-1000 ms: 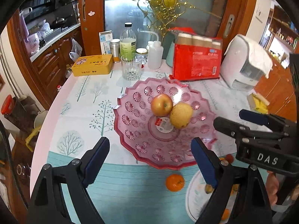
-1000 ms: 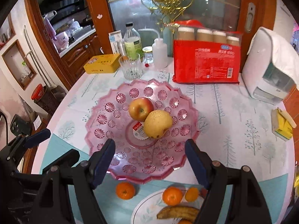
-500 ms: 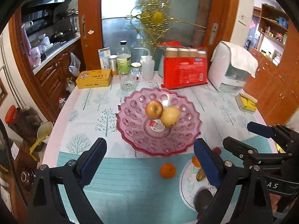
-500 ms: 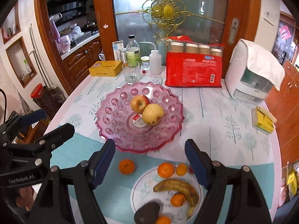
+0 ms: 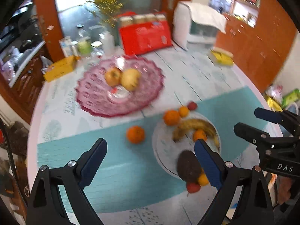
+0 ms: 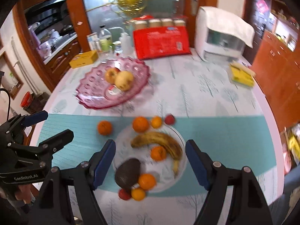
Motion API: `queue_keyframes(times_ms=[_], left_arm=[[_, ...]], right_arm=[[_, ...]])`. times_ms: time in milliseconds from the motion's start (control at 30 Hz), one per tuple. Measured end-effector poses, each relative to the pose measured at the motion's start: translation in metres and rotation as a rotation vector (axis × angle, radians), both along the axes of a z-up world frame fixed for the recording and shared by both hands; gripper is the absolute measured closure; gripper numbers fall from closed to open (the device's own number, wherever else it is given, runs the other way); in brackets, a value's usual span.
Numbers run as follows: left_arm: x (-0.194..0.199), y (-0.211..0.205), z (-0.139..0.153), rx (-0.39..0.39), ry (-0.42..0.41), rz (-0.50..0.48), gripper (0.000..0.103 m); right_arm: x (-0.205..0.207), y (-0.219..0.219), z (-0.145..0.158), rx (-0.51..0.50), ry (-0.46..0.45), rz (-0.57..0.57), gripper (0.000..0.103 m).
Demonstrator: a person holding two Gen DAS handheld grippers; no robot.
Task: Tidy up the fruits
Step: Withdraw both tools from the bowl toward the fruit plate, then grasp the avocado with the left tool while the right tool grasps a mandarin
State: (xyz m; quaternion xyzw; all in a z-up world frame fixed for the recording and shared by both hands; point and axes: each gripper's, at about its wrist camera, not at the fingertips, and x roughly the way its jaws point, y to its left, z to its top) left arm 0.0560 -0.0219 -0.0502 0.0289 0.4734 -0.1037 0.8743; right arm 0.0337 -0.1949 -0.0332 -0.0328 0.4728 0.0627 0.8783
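A pink glass fruit dish (image 5: 90,97) (image 6: 90,91) holds an apple (image 5: 112,76) (image 6: 110,75) and a pear (image 5: 130,79) (image 6: 124,80). A clear plate (image 6: 168,180) (image 5: 165,150) near the table's front holds a banana (image 6: 159,140), an avocado (image 6: 127,173) and small oranges (image 6: 158,152). One orange (image 5: 135,134) (image 6: 104,127) lies loose on the teal mat. My left gripper (image 5: 150,161) is open and empty above the mat. My right gripper (image 6: 150,161) is open and empty above the plate.
At the back stand a red pack of cups (image 6: 161,43), a white appliance (image 6: 221,35), bottles (image 6: 104,37), a yellow box (image 6: 83,59) and a yellow sponge (image 6: 241,75). The round table's edge curves close on the left and right.
Both grippers have pulled back and risen from the pink dish. The clear plate of fruit has come fully into view below them. Both stay open.
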Motion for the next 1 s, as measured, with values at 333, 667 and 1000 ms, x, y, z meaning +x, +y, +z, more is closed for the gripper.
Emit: queue_keyframes(times_ms=[333,667,1000], left_arm=[[-0.004,-0.048,-0.074,0.010,0.182,-0.108,0.009],[0.005,-0.063,-0.118,-0.085,0.264,-0.098,0.018],[0.017,-0.061,-0.145,-0.225,0.371,-0.068,0.034]], right_arm=[[-0.025,-0.042,-0.053,0.008,0.085,-0.132,0.026],[-0.026,-0.057,-0.095,0.056,0.163,-0.158,0.026],[-0.020,-0.052,-0.110,0.066,0.195,-0.097,0.026]])
